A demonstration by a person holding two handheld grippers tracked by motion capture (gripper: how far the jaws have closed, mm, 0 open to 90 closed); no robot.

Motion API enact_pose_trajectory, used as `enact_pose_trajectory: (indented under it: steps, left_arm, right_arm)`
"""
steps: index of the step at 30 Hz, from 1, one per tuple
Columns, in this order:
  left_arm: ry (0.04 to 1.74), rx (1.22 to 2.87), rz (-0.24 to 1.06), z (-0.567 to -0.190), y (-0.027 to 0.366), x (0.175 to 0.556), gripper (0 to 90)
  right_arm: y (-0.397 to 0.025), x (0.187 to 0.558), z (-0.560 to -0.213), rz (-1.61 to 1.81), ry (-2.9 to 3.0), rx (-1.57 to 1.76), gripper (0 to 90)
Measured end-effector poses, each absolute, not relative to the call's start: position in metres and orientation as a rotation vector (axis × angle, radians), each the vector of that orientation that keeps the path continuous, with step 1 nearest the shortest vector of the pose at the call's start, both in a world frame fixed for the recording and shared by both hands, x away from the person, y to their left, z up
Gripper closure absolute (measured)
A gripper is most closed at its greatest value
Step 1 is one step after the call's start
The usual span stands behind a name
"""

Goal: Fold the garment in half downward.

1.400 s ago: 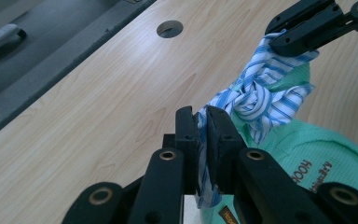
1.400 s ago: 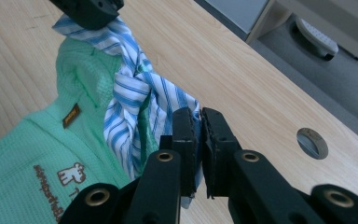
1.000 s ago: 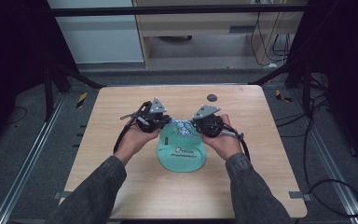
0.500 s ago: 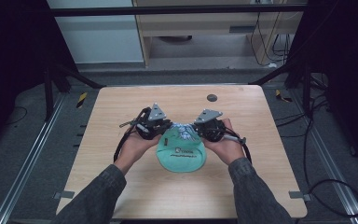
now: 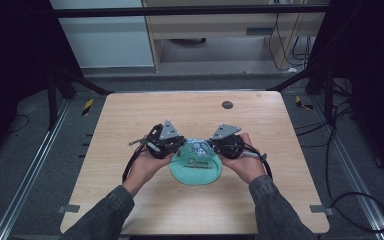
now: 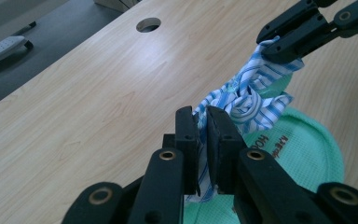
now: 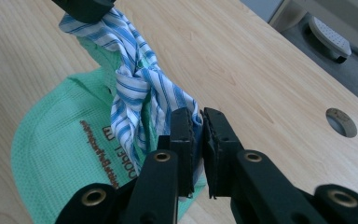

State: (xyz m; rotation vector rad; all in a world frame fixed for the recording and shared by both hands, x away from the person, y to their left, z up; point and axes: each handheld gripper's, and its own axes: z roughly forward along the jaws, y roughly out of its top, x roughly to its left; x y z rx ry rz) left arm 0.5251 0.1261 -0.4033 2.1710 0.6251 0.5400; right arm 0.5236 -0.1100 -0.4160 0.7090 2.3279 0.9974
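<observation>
My left gripper (image 6: 203,140) and right gripper (image 7: 199,140) each pinch the knotted blue-and-white striped cloth (image 6: 244,95) between their fingers, above the round mint-green mesh pouch (image 5: 196,167) on the bench (image 5: 130,115).

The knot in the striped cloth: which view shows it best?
The right gripper view: the knot sits close and unobstructed between both grippers. The left gripper view shows the knot smaller, behind its jaws. The high view gives only a tiny blur.
</observation>
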Motion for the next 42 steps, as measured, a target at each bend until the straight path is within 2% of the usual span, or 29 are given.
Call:
enact_pose_trajectory:
  steps: [42]
  left_arm:
    - [0.616,2.187,0.421,-0.447,0.141,0.492,83.4]
  right_arm:
    - [-0.107,0.486,-0.453,0.962,2.398,0.673,80.9]
